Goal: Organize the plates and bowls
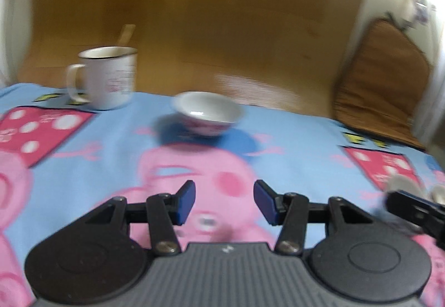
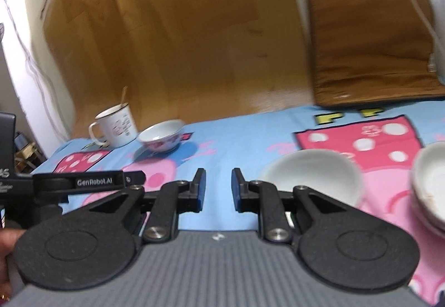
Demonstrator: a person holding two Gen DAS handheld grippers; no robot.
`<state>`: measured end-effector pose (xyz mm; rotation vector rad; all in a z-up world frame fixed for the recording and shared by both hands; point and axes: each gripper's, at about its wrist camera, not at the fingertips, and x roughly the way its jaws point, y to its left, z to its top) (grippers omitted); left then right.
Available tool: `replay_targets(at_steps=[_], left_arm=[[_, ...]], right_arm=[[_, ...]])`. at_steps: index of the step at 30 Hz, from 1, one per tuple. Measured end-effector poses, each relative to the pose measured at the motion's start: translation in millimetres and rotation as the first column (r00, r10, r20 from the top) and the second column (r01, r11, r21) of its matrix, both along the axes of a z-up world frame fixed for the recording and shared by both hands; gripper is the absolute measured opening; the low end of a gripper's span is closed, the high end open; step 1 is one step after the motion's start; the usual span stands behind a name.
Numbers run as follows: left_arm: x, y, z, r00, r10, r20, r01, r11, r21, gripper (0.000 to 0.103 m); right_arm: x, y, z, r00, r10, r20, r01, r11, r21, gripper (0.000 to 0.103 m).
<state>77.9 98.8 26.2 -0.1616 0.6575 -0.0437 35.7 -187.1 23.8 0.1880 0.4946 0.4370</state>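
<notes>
On the far left of the cartoon-print cloth (image 2: pixel 239 129) covering the surface stood a white enamel mug (image 2: pixel 115 126) with a spoon handle (image 2: pixel 123 94) leaning out of it, likely set aside as no part of the sorting. Just right of it sat a small floral bowl (image 2: pixel 161 137), upright and alone, the likeliest piece to be gathered next. The left tongs (image 1: pixel 224 201) hung above the cloth on the near side of that bowl, pads apart with nothing between them, aimed roughly its way. The right tongs (image 2: pixel 218 187) were also empty, their pads set a narrow gap apart. At near right lay a shallow white dish (image 2: pixel 311 173), and beside it, stacked white bowls (image 2: pixel 429 187), seemingly the pile being built.
</notes>
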Motion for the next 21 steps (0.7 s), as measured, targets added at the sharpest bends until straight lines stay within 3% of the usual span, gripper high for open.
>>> replay_targets(at_steps=[7, 15, 21], left_arm=[[2, 52, -11, 0.992, 0.128, 0.014, -0.129, 0.989, 0.078, 0.047], [2, 85, -20, 0.986, 0.164, -0.001, -0.164, 0.985, -0.061, 0.049], [0, 92, -20, 0.983, 0.184, 0.000, -0.183, 0.978, -0.103, 0.049]], right_arm=[[12, 44, -9, 0.992, 0.107, -0.063, -0.109, 0.994, -0.015, 0.025], [51, 69, -1, 0.976, 0.137, -0.170, -0.128, 0.990, 0.062, 0.025], [91, 77, 9, 0.965, 0.097, -0.245, -0.057, 0.985, 0.162, 0.031]])
